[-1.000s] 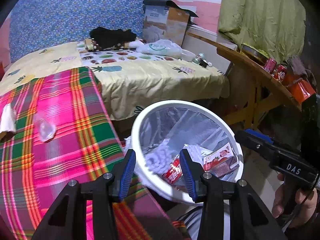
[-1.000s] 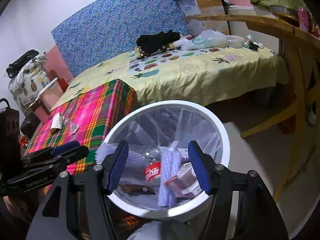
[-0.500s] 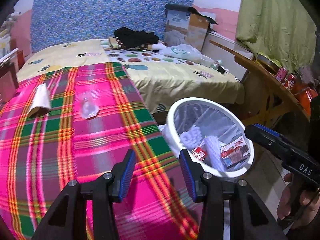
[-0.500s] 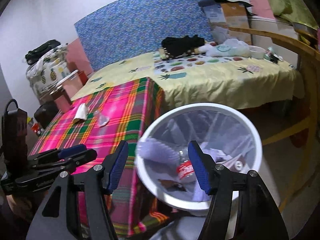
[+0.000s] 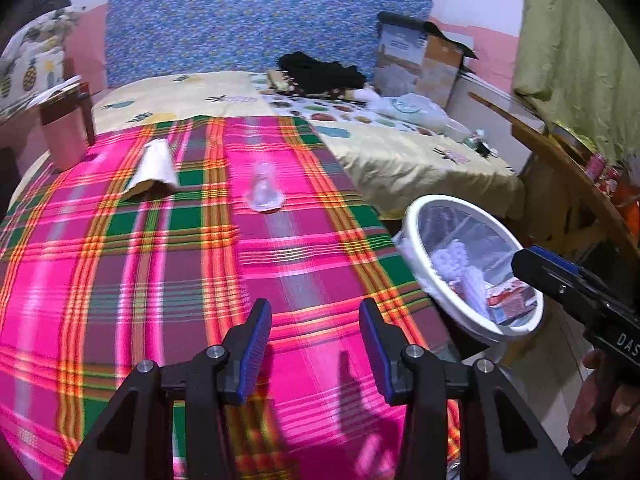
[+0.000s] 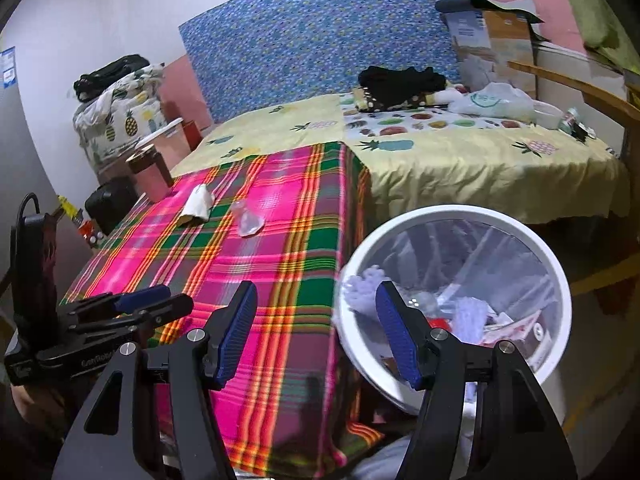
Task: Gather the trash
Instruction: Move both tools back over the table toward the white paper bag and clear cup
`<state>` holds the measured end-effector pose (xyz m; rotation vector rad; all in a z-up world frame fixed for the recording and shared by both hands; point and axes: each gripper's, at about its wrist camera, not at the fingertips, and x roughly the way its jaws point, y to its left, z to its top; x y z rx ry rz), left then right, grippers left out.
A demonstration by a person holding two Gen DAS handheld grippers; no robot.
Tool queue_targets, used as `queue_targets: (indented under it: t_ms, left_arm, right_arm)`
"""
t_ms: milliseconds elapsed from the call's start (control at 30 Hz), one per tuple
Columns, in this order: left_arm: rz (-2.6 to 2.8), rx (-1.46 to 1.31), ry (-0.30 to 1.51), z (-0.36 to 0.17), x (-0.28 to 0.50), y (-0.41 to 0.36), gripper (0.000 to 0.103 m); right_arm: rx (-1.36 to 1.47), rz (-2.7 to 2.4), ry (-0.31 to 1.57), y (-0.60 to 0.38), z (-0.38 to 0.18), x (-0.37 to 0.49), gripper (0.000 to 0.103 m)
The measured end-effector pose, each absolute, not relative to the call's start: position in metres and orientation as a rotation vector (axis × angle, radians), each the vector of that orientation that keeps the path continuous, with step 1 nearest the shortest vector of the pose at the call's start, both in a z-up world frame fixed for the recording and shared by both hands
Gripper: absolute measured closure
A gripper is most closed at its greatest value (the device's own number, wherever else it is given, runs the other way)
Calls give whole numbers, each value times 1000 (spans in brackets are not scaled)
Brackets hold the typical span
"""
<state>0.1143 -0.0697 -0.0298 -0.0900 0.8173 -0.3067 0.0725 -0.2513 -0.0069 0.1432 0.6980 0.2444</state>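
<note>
Two bits of trash left on the plaid counter [image 5: 304, 280] as far as I can see: a crumpled clear plastic piece [image 5: 264, 192] and a white paper wrapper [image 5: 154, 168]. The bin [image 5: 416, 220] sits off the counter's right edge, already holding a bunch of stuff.

Both grippers are empty. The left gripper [image 5: 316, 344] has its jaws released with nothing between them, just plaid cloth showing through the gap. Same for the right gripper [image 6: 316, 332], jaws spread wide, hanging over the seam between counter and bin [image 6: 460, 212].

What the next move hangs on, I'd say: in the left view the plastic sits above the jaws, a bit left of the gap's centre, so it's nearly straight ahead. The wrapper is further toward the upper left, long axis running roughly up-and-down in the frame, leaning a little. In the right view both pieces (plastic [image 6: 248, 222], wrapper [image 6: 198, 204]) are off toward the upper left, and the left gripper [image 6: 176, 300] is already on that side. So the left hand looks nearer and better lined up for the plastic. It's pretty blurry, so I can't tell the plastic's exact shape.
</note>
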Motion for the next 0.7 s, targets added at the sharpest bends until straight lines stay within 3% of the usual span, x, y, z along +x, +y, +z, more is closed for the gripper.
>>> queue_targets:
  t_ms: [700]
  left_arm:
    - [-187,-94,786,-17,118,-14,58]
  right_arm:
    - [50,371,716,-190,3,97,40]
